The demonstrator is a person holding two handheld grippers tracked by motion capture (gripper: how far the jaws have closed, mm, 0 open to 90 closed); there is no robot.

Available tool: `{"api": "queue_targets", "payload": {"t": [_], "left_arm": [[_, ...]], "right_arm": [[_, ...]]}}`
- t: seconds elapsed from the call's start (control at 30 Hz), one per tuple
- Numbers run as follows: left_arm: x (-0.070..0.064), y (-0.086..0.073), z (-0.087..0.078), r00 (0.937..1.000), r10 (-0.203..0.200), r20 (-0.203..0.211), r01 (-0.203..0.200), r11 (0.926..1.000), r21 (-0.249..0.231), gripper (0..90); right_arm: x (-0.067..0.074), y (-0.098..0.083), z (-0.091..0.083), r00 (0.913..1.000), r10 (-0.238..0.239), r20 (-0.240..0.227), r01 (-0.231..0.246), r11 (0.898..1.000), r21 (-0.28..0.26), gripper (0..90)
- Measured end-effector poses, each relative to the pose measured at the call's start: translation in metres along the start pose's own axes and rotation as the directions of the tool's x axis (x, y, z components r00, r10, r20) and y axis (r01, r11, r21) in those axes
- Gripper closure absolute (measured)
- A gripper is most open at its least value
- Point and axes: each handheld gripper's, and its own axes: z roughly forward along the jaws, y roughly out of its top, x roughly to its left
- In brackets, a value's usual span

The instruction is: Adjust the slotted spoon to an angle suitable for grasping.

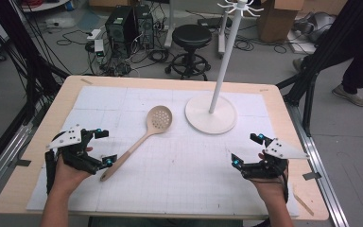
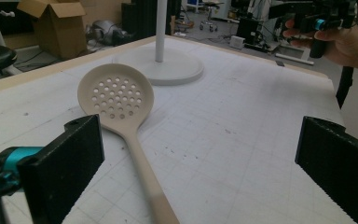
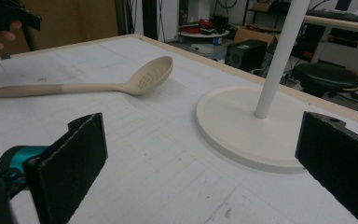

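A slotted spoon (image 1: 142,139) lies flat on the tabletop (image 1: 179,156), its handle end pointing toward the near-left, just beside the left tongs (image 1: 105,147), which gape wide and empty, while the right tongs (image 1: 247,149), equally open, wait well apart.

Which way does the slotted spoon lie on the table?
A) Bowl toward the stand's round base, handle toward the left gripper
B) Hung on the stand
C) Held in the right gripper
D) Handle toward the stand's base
A: the spoon lies flat, bowl near the stand base, handle end by the open left gripper.
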Motion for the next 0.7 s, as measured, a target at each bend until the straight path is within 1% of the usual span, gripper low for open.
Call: {"api": "queue_targets", "payload": {"t": [0.07,0.17,0.27,0.3,0.43,0.53,0.57,0.7], "left_arm": [[0.0004,-0.0002,0.0003,1.0,-0.001,-0.001,0.001,1.0,0.0,1.6],[-0.0002,-0.0008,0.0021,1.0,0.001,-0.006,-0.001,0.9998,0.022,1.7],[-0.0014,0.0001,0.0018,1.0,0.001,-0.009,-0.001,0.9996,0.027,1.7],[-0.0017,0.0003,0.0012,0.9999,0.002,-0.014,-0.001,0.9997,0.026,1.7],[-0.0016,0.0001,0.0,0.9997,0.002,-0.025,-0.001,0.9994,0.034,1.6],[-0.0011,-0.0001,0.0,0.9995,0.003,-0.031,-0.001,0.9993,0.036,1.7],[-0.0009,0.0,-0.0001,0.9991,0.002,-0.042,-0.001,0.9993,0.037,1.6],[-0.002,0.0,0.0007,0.9981,-0.001,-0.062,0.004,0.9991,0.041,1.6]], "right_arm": [[-0.0016,-0.0002,-0.0003,1.0,0.004,-0.001,-0.004,1.0,-0.001,0.8],[-0.0043,-0.0026,-0.0024,0.9999,0.016,0.004,-0.016,1.0,-0.001,0.8],[-0.0048,-0.0024,-0.003,0.9999,0.008,0.014,-0.008,1.0,0.003,0.8],[-0.0037,-0.0019,-0.0031,0.9999,0.01,0.012,-0.01,1.0,0.004,0.8],[0.0006,0.0005,-0.0016,0.9999,-0.007,0.009,0.007,1.0,0.01,0.8],[0.0012,0.0012,-0.0002,0.9999,-0.014,0.007,0.014,1.0,0.017,0.8],[0.0012,0.001,0.0004,0.9999,-0.01,0.004,0.01,1.0,0.017,0.8],[0.0007,0.0001,0.0018,1.0,-0.005,-0.001,0.005,1.0,0.018,0.8]]}}
